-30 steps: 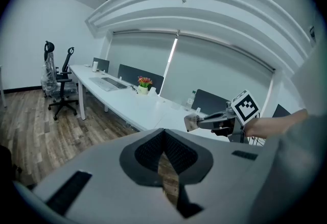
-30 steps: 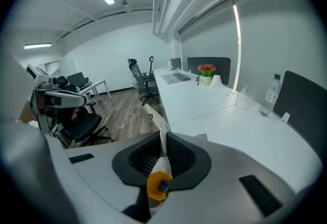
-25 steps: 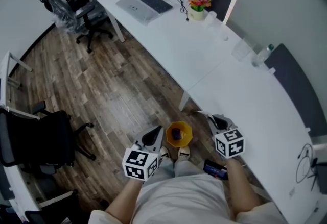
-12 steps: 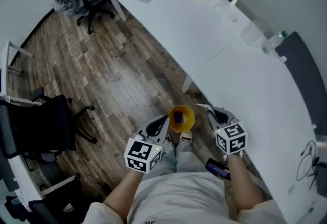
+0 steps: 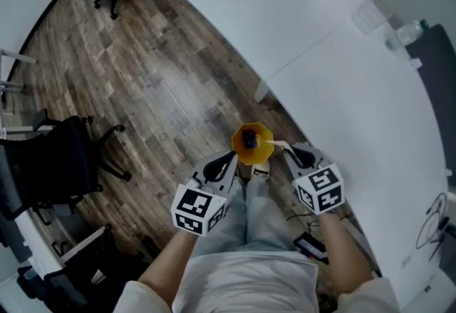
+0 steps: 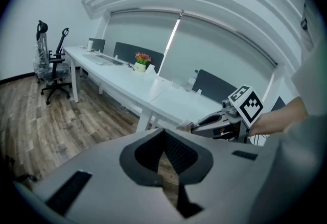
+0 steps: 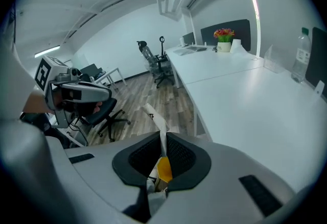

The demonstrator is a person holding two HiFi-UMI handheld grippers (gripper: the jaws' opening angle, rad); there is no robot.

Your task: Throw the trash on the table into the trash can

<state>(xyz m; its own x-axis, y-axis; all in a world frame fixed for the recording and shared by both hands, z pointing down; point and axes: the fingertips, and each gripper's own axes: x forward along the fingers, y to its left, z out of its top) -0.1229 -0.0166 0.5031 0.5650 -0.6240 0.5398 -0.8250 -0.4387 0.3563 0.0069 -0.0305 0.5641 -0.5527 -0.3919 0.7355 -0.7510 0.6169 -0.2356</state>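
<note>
An orange trash can (image 5: 251, 144) stands on the wood floor by the person's feet, with a dark piece lying inside it. My right gripper (image 5: 291, 152) is shut on a crumpled white and yellow wrapper (image 7: 163, 168). The wrapper's pale end (image 5: 276, 145) sticks out just at the can's right rim. My left gripper (image 5: 226, 160) hangs at the can's left rim, its jaws together with nothing between them (image 6: 164, 139). From the left gripper view, the right gripper (image 6: 219, 121) and the wrapper's tip (image 6: 185, 126) show in front of the white table (image 6: 173, 103).
The long white table (image 5: 342, 90) runs along the right, with a water bottle (image 5: 410, 32) and cables (image 5: 434, 222) on it. A black office chair (image 5: 50, 169) stands to the left. More chairs (image 7: 156, 62) are at the far end of the room.
Both grippers have come down toward the floor. The orange can now sits right between their tips, and the wrapper's end has reached its rim.
</note>
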